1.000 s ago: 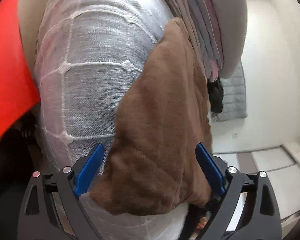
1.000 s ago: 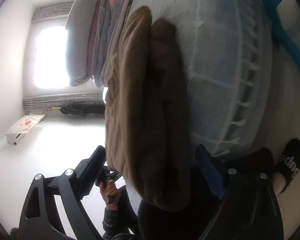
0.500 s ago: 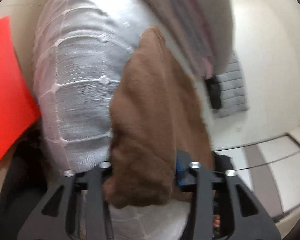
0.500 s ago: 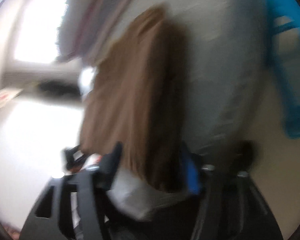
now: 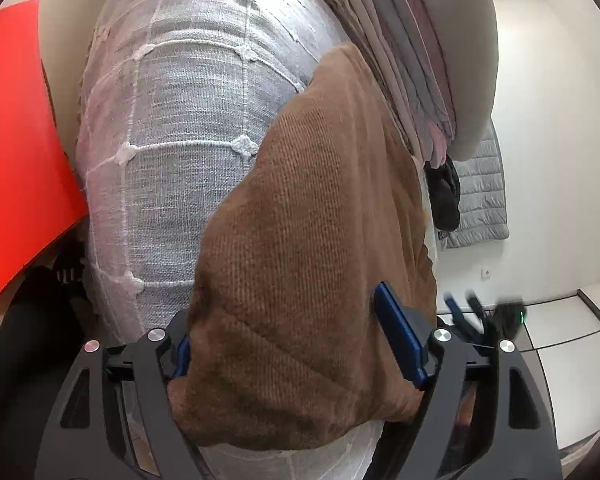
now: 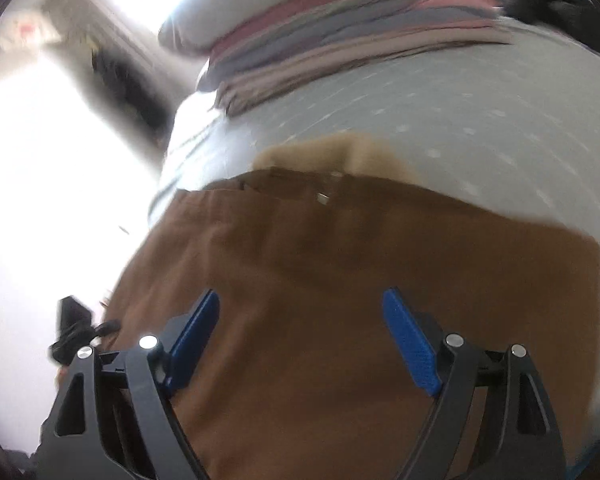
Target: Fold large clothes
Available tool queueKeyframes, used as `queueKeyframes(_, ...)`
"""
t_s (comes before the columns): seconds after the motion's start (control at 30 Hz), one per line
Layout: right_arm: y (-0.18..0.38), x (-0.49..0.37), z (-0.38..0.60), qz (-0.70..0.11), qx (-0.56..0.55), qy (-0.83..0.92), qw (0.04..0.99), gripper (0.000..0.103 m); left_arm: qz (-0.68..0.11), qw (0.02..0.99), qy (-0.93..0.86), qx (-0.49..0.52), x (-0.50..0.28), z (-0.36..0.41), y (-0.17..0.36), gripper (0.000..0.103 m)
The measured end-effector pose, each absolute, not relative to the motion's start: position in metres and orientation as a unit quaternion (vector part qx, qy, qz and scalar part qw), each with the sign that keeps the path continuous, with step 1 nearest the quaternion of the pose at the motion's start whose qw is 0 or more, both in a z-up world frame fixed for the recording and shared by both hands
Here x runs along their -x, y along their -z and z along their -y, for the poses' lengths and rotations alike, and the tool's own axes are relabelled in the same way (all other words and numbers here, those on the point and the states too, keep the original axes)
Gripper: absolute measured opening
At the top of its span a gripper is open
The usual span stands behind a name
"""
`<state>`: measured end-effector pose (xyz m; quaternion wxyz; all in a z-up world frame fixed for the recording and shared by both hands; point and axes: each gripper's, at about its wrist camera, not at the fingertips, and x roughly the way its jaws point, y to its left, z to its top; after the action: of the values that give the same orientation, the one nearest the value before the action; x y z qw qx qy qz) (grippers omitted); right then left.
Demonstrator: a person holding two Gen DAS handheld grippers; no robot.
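A folded brown knit garment (image 5: 312, 240) lies on the bed's grey-white checked cover (image 5: 180, 120). My left gripper (image 5: 284, 320) straddles its near end. The jaws are opening; the right blue pad (image 5: 400, 340) stands clear of the cloth, and the left pad is half hidden at the garment's edge. In the blurred right wrist view my right gripper (image 6: 300, 296) hovers over the brown garment (image 6: 340, 260). Its jaws are opening too, with nothing pinched between the blue pads. A lighter tan part (image 6: 340, 156) shows at the garment's far edge.
A stack of folded clothes (image 5: 412, 60) under a grey pillow (image 5: 468, 40) fills the far end of the bed. A red board (image 5: 16, 152) stands to the left. A black item (image 5: 444, 196) and a grey quilted piece (image 5: 484, 200) hang beside the bed, above white floor tiles (image 5: 568, 360).
My left gripper closed in on the garment's near end, then spread again. The right gripper swung up and rolled, so it now looks across the garment toward the clothes stack.
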<state>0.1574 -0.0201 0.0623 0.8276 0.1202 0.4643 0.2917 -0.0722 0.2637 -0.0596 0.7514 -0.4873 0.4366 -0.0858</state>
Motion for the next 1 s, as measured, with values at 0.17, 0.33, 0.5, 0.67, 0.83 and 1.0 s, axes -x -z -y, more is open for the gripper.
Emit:
queueKeyframes(0.17, -0.015, -0.229, -0.047, -0.542, -0.033, -0.228, 0.808, 0.084, -0.437, 0.744, 0.092, 0.497, 0.071, -0.267, 0.061, 0.074)
queueKeyframes(0.33, -0.010, -0.251, -0.070, -0.554, -0.031, -0.209, 0.805, 0.098, -0.441, 0.739, 0.097, 0.500, 0.070, -0.266, 0.065, 0.075)
queueKeyframes(0.5, -0.031, -0.185, -0.064, -0.504, -0.060, -0.291, 0.811, 0.098, -0.438, 0.732, 0.099, 0.512, 0.072, -0.268, 0.070, 0.076)
queueKeyframes(0.67, 0.023, -0.127, -0.076, -0.535, 0.008, -0.310, 0.786, 0.098, -0.434, 0.727, 0.088, 0.525, 0.072, -0.271, 0.079, 0.076)
queueKeyframes(0.83, -0.012, -0.117, -0.062, -0.501, -0.029, -0.320, 0.803, 0.098, -0.431, 0.738, 0.078, 0.513, 0.072, -0.266, 0.074, 0.076)
queueKeyframes(1.0, -0.008, -0.052, -0.053, -0.503, 0.096, -0.252, 0.821, 0.098, -0.428, 0.732, 0.075, 0.525, 0.076, -0.272, 0.078, 0.077)
